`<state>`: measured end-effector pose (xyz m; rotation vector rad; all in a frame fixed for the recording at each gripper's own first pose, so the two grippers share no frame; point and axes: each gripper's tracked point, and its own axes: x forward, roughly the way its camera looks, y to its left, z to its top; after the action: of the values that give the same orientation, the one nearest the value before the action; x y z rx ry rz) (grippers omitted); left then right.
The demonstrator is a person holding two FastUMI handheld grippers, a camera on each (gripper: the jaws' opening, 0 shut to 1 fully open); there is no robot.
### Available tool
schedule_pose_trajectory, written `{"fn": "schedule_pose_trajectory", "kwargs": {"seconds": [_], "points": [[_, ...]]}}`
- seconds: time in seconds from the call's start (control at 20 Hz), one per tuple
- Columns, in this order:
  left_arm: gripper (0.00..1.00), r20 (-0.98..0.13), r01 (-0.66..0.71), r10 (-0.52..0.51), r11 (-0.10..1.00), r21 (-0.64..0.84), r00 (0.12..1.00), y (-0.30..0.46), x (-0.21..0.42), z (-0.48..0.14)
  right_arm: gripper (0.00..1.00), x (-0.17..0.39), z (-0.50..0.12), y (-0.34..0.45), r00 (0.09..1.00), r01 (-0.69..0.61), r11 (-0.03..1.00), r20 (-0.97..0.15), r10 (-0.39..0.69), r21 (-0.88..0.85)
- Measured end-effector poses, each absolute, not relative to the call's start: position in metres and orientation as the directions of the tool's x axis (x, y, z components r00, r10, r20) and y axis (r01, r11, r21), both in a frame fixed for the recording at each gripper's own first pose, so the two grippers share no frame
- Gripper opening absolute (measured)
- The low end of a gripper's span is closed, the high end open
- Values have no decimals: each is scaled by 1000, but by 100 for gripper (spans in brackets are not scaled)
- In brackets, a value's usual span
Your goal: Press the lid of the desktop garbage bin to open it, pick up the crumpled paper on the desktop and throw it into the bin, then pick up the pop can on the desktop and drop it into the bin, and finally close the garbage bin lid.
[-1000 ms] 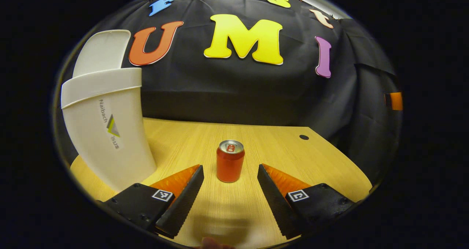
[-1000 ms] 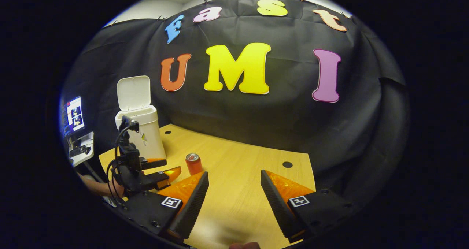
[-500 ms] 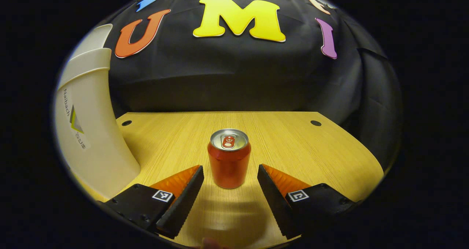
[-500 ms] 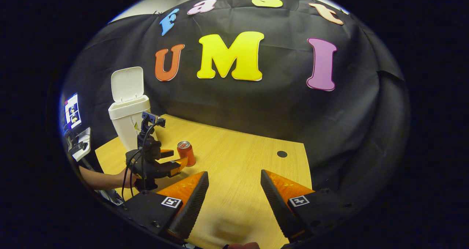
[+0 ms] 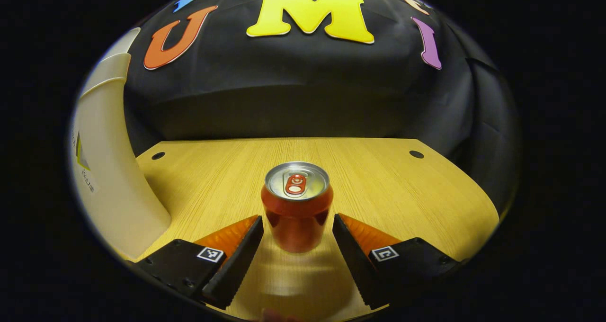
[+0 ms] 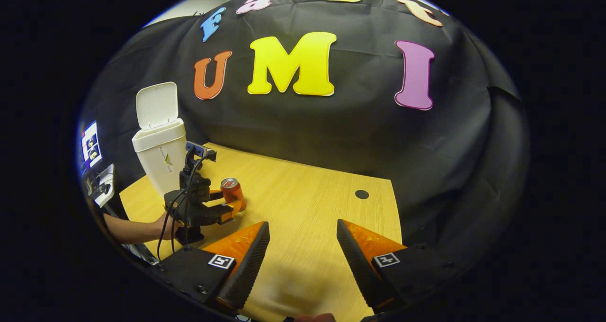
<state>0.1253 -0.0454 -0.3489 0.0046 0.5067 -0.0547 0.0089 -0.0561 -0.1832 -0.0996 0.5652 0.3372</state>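
A red pop can (image 5: pixel 297 206) stands upright on the wooden desk, its silver top facing up. My left gripper (image 5: pixel 297 232) is open, one finger on each side of the can's lower body with small gaps. In the right gripper view the same can (image 6: pixel 232 192) sits between the left gripper's fingers (image 6: pixel 226 213), held by a hand. The white garbage bin (image 6: pixel 158 158) stands at the desk's back left with its lid (image 6: pixel 156 105) raised; its wall (image 5: pixel 106 170) curves along the left of the left gripper view. My right gripper (image 6: pixel 303 246) hangs open over bare desk, nothing between its fingers.
The wooden desk (image 6: pixel 307 208) has round cable holes (image 6: pixel 361 194) near its back edge, two of them (image 5: pixel 416 154) visible in the left gripper view. A bench with a lit screen (image 6: pixel 90 144) stands beyond the desk's left end. Black cloth walls close the back.
My left gripper has moved forward until the can stands between its fingers; the can looms larger. The right gripper has drifted slightly, staying open.
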Motion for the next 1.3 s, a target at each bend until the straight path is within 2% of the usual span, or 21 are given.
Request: {"fn": "schedule_pose_trajectory", "kwargs": {"seconds": [0.2,0.25,0.35,0.7,1.05,1.3], "points": [[97,-499,75,-59,997,12,865,-44,131,-354,90,14,-182,-58,790,-332,943,-545,279,1],[88,-495,81,-64,997,14,867,-44,133,-352,89,14,-183,-58,790,-332,943,-546,280,3],[85,-492,86,-71,996,7,868,-44,133,-346,90,14,-181,-54,788,-341,940,-543,289,4],[83,-381,31,-29,1000,0,924,-26,112,-248,90,20,-166,-21,789,-385,920,-490,371,76],[83,-192,-150,155,988,38,969,49,88,-101,90,15,-142,7,801,-414,897,-405,441,156],[83,-116,-286,292,956,66,949,129,76,-39,90,14,-130,20,814,-408,893,-368,450,188]]}}
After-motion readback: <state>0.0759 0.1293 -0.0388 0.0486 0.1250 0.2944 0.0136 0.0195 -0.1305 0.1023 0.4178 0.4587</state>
